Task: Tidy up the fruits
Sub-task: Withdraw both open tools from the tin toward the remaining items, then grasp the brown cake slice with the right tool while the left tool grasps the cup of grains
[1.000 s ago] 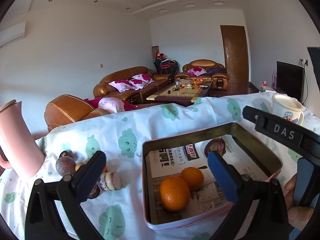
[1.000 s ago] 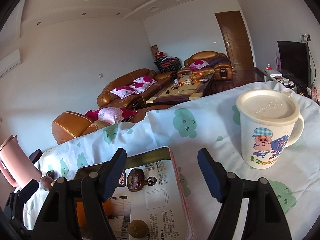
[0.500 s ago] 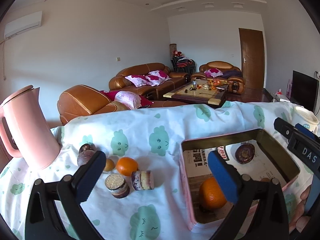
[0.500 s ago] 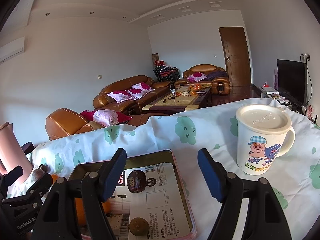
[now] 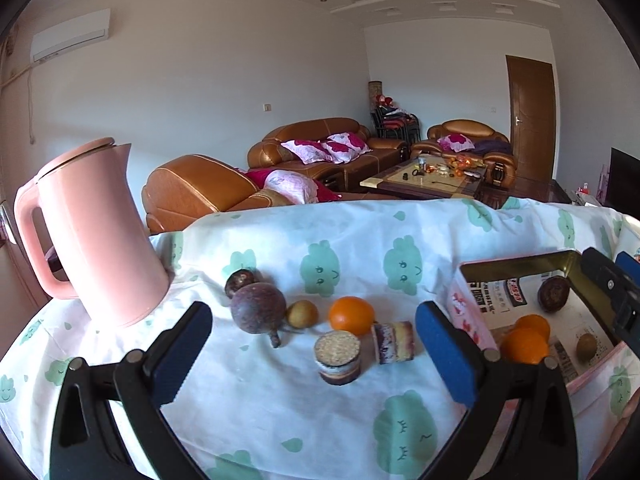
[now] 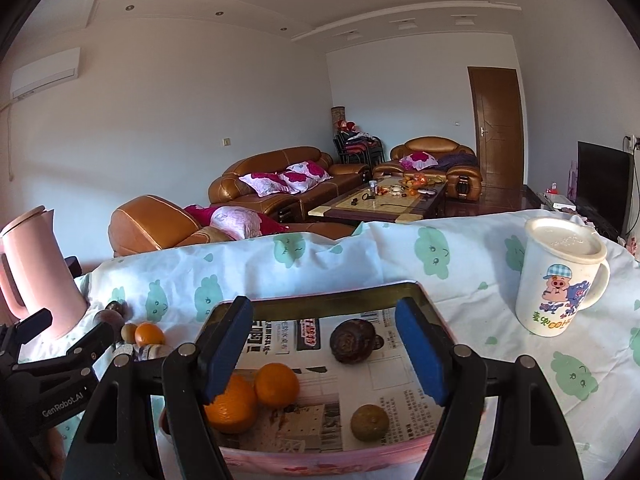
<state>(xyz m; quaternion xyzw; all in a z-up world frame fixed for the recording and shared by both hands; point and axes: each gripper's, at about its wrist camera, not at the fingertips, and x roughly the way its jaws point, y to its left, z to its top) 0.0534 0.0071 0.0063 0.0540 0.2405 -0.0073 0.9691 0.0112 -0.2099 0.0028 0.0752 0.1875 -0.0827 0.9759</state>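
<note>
Beside the tin [image 5: 516, 264], left hand-held gripper [image 5: 312, 354] spread, empty

cloud-print tablecloth [image 5: 360, 236] under pink kettle [image 5: 96, 232], loose fruits [image 5: 351, 314], cake rolls [image 5: 394, 342], pink tin [image 6: 320, 454], lidded mug [image 6: 560, 276]

My left gripper [image 5: 314, 354] has black plastic arms, silver pivot screws and ribbed blue pads [image 5: 182, 354]. At nine o'clock in the right view its body reads "GenRobot.AI" — white lettering. My right gripper [image 6: 326, 350] matches — blue pads, silver screws.
</note>
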